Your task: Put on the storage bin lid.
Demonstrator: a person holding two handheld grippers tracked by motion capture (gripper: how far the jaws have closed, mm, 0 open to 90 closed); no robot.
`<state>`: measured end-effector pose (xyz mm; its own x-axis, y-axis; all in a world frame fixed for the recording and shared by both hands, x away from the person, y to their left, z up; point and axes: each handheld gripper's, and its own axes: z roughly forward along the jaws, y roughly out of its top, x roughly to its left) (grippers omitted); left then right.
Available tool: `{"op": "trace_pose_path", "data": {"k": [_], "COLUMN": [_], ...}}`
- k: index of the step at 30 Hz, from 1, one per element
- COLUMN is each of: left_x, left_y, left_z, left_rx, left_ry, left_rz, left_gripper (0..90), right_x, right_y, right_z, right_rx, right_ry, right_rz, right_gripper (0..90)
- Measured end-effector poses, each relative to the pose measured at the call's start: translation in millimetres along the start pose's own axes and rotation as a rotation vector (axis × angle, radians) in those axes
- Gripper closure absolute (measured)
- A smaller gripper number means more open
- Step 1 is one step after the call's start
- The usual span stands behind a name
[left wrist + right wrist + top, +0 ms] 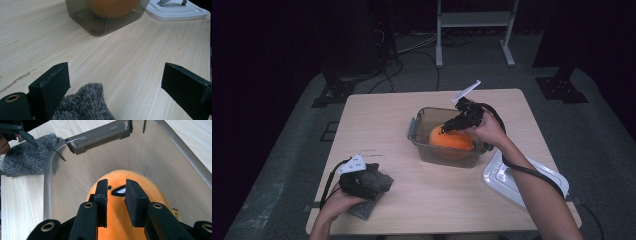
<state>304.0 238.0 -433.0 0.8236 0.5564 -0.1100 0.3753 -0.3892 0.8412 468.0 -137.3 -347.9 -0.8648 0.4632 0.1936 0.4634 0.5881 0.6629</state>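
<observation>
At the near edge of the table (pixel 422 195), around 7 o'clock, the left gripper (pixel 362 182) is seen resting over a grey fuzzy cloth (pixel 371 201); in the left gripper view its fingers (pixel 53 85) are spread wide, with a corner of the cloth (pixel 86 105) lying between them and pressed by neither. At 4 o'clock, a white lid (pixel 507 182) is left flat on the table, partly under the person's right forearm.

Farther in, near the centre of the table, a clear plastic container (pixel 422 142) is shown holding an orange toy (pixel 451 140), which sits on its floor. The right gripper (pixel 451 125) is reached down into the container from 2 o'clock. In the right gripper view its fingers (pixel 102 200) are held narrowly apart just above the toy (pixel 150 187); nothing is gripped between them.

The step in hand is judged to be the placing of the toy into the container, with the release apparently made. Next, the right gripper would likely need to be lifted clear of the container's rim (pixel 47 182) without the toy being dragged, and the lid could then be fetched from 4 o'clock.
</observation>
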Motion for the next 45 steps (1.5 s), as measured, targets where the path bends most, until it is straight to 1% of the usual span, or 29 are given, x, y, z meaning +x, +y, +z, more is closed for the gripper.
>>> {"op": "trace_pose_path", "data": {"k": [5,13,19,27,32,35,45], "left_x": [0.1,-0.5,-1.0,-1.2,-1.8,-1.7,-1.9], "left_y": [-0.3,0.0,0.3,0.0,0.2,-0.1,-0.4], "left_z": [0.5,1.6,2.4,3.3,3.6,3.7,3.4], "left_rx": [0.001,0.008,0.009,0.008,0.01,0.011,0.014], "left_ry": [-0.001,-0.002,-0.004,-0.004,-0.005,-0.004,-0.005], "left_rz": [-0.001,-0.001,0.003,0.002,0.003,0.004,0.001], "left_gripper": [7.4,7.4,7.4,7.4,7.4,7.4,7.4], "right_x": [2.0,2.6,2.2,2.5,2.4,2.4,-0.1], "right_y": [-3.8,-16.0,-27.3,-43.3,-52.0,-59.0,-85.2], "right_z": [-10.9,-36.9,-55.8,-77.5,-87.6,-93.8,-110.3], "right_rx": [-0.023,-0.075,-0.112,-0.15,-0.165,-0.175,-0.197], "right_ry": [0.003,0.002,-0.005,-0.01,-0.015,-0.006,-0.021], "right_rz": [0.002,-0.002,0.021,0.036,0.047,0.056,0.083], "right_gripper": [69.0,66.3,65.2,63.5,62.1,60.2,58.5]}}
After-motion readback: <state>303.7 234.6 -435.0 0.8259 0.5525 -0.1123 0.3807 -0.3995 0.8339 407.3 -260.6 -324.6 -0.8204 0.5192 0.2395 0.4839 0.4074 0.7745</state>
